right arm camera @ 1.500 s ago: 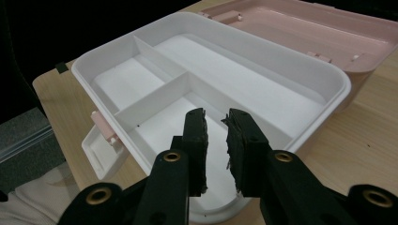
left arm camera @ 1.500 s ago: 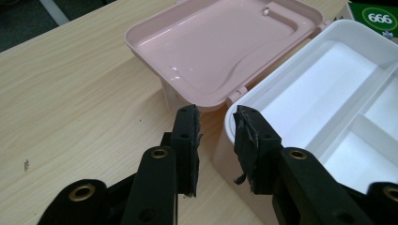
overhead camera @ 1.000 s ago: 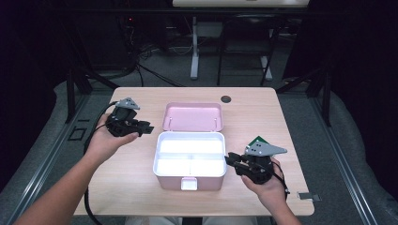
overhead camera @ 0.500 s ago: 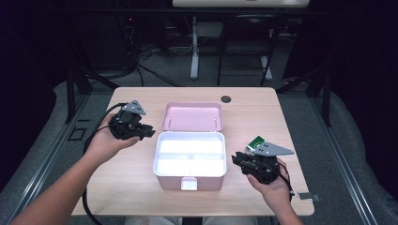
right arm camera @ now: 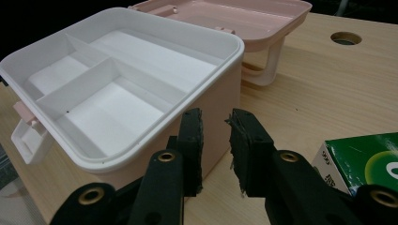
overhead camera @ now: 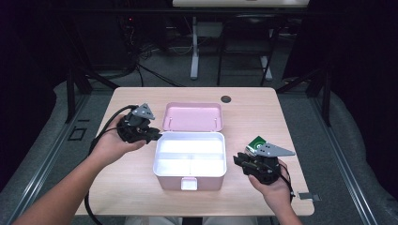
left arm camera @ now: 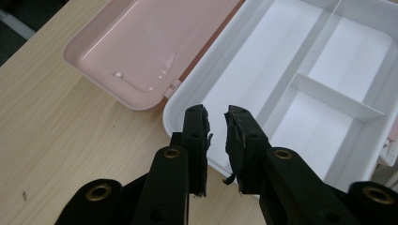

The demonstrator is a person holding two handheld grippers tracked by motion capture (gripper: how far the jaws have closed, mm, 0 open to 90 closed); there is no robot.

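Note:
An open pink box [overhead camera: 206,182] with a white divided tray [overhead camera: 190,137] stands mid-table, its compartments empty. Its pink lid [overhead camera: 192,117] lies folded back behind it. My left gripper [overhead camera: 152,136] sits at the box's far left corner; in the left gripper view [left arm camera: 217,112] its tips hover over the white rim [left arm camera: 187,89]. Its jaws have just been closing to a narrow gap, with nothing between them. My right gripper [overhead camera: 237,159] rests just right of the box and points at its pink side wall [right arm camera: 225,98]. The right gripper [right arm camera: 216,117] is slightly open and empty.
A small green carton [overhead camera: 256,143] lies on the table right beside the right gripper, and the same green carton [right arm camera: 361,159] is at the lower right of the right gripper view. A round cable hole [overhead camera: 226,99] sits near the table's far edge. Dark floor and table legs lie beyond.
The left hand has carried its gripper rightward to the box's far left corner. The right hand has stayed about where it was.

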